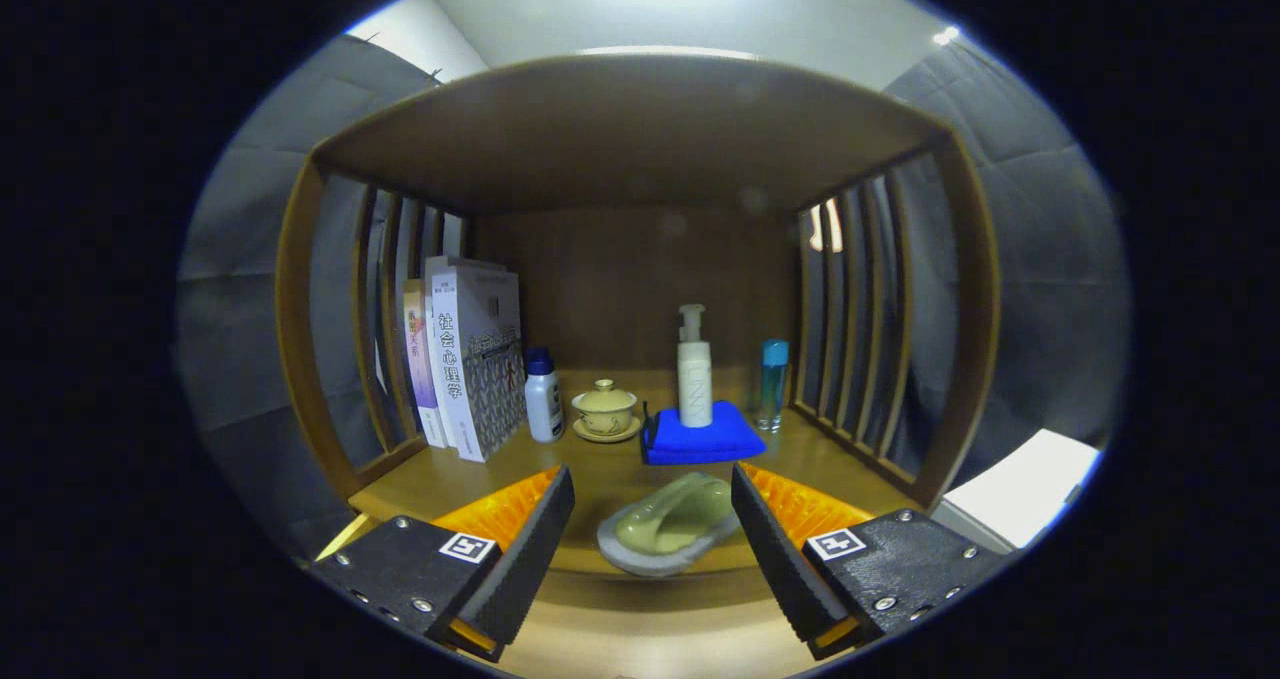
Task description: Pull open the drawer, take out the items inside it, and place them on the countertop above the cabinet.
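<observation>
Now tongs (pixel 652 529) wide round 1 soap dish (pixel 668 537); beyond: 3 bottles, 1 cloth (pixel 700 437), 1 teacup (pixel 605 409).

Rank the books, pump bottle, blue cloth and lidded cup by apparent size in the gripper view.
1. Books
2. Blue cloth and pump bottle: look alike, unranked
3. Lidded cup

Gripper open, a green dish between its fingers.
</observation>
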Tool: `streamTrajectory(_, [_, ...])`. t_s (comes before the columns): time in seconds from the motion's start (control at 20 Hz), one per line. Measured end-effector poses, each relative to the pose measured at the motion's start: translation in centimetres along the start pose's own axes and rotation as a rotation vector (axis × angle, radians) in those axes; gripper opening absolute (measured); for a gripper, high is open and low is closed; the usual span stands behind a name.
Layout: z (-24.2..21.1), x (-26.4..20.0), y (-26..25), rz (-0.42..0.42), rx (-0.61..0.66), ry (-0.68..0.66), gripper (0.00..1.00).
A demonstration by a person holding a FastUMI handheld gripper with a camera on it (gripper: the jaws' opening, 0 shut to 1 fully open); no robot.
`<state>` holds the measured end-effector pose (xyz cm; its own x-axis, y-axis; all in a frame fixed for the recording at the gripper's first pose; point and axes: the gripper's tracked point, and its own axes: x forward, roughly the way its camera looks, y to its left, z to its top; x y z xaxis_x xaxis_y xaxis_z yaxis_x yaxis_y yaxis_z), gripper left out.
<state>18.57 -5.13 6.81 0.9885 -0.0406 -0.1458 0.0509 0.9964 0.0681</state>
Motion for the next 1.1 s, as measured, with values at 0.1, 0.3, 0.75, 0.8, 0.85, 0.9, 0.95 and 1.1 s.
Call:
streamTrajectory(0.1, [0.4, -2.8, 0.1, -0.017, -0.027, -0.025, 0.97])
streamTrajectory(0.3, [0.7, -7.9, 1.3, -0.015, -0.047, -0.071, 0.97])
streamTrajectory(0.75, [-2.6, -17.7, 2.5, -0.004, -0.047, -0.125, 0.97])
streamTrajectory(0.8, [-2.9, -18.4, 2.6, 0.001, -0.035, -0.133, 0.97])
streamTrajectory(0.85, [-3.5, -19.2, 2.7, 0.010, -0.031, -0.139, 0.97])
streamTrajectory(0.9, [-4.0, -20.0, 2.6, 0.009, -0.031, -0.138, 0.97])
streamTrajectory(0.95, [-4.6, -20.6, 2.4, 0.008, -0.028, -0.135, 0.97])
streamTrajectory(1.1, [-6.8, -22.5, 2.6, 0.020, 0.008, -0.112, 0.97])
